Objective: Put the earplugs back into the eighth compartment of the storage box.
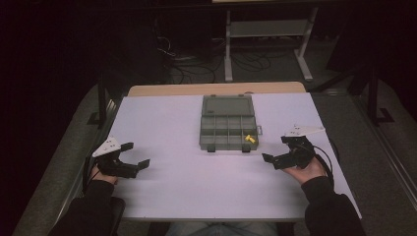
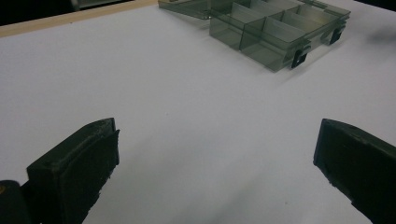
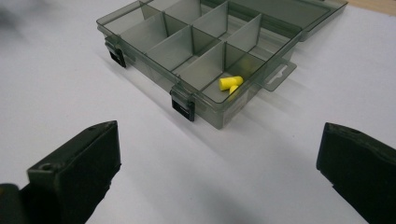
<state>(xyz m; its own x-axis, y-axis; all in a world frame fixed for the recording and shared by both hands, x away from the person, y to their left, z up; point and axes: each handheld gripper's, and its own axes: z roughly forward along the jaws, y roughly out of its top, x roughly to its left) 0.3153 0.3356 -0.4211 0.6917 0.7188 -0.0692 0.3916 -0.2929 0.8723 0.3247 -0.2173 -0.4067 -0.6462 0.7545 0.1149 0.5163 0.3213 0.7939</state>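
White table (image 1: 196, 182) in a dark room: both claws released and empty, left gripper (image 1: 132, 155) lower left, right gripper (image 1: 276, 150) lower right near the open compartment box (image 1: 228, 123) at frame centre; I'd approach the yellow piece (image 3: 230, 83) steeply, clearing dividers.

No legible text, label or number on anything here.

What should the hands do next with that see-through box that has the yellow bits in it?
Probably move the right gripper forward to the smoky transparent plastic compartment box. Its lid lies open, the small yellow foam earplugs sit in the near corner compartment on that side, and both the right and left gripper are open, holding nothing.
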